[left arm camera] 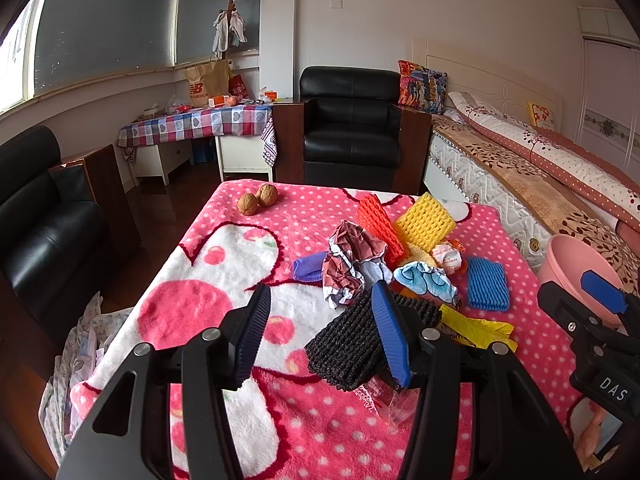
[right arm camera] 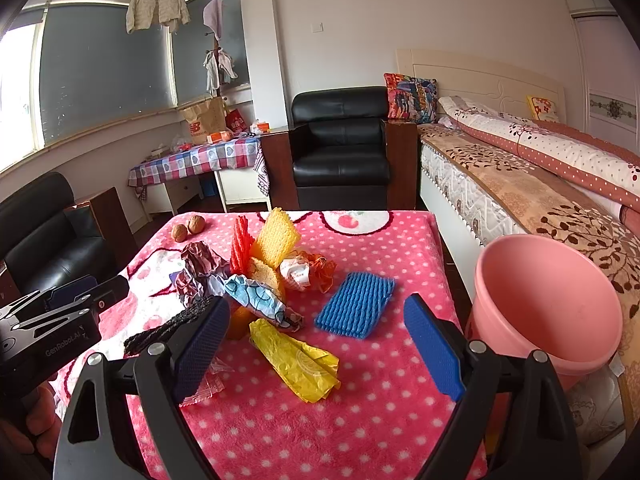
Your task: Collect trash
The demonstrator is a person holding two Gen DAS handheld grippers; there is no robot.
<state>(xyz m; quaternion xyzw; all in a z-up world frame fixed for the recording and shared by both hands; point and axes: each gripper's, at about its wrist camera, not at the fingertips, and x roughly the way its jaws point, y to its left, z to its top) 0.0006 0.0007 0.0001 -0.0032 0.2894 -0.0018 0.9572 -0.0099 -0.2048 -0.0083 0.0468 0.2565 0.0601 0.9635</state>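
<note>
L gripper [left arm camera: 320, 332] hovers low over the pink dotted blanket [left arm camera: 532, 344], jaws spread wide w/ nothing between them; its right-hand pad lies in front of the black foam net [left arm camera: 352, 344], can't tell if touching. R gripper [right arm camera: 316, 344] also gapes wide, empty, above the yellow wrapper [right arm camera: 296, 356], which sits at approx 6 o'clock of the trash pile. In the right wrist view the blue foam net [right arm camera: 356, 310] lies flat at 3 o'clock of the pile, apart from the rest; crumpled blue-white paper [right arm camera: 256, 298] at centre; yellow foam net [right arm camera: 276, 240] and red foam net [right arm camera: 240, 246] stand up at 12 o'clock; white-orange candy wrapper [right arm camera: 300, 274] just beside them; crumpled maroon paper [right arm camera: 200, 268] at 9 o'clock. Clear plastic wrapper [right arm camera: 204, 384] lies near the R gripper's left-hand pad. Two walnuts [right arm camera: 188, 228] sit touching, well apart from the pile, approx 11 o'clock, near the blanket's far edge. Pink bucket [right arm camera: 552, 356] stands off the blanket at 3 o'clock, mouth tilted toward the cam.
</note>
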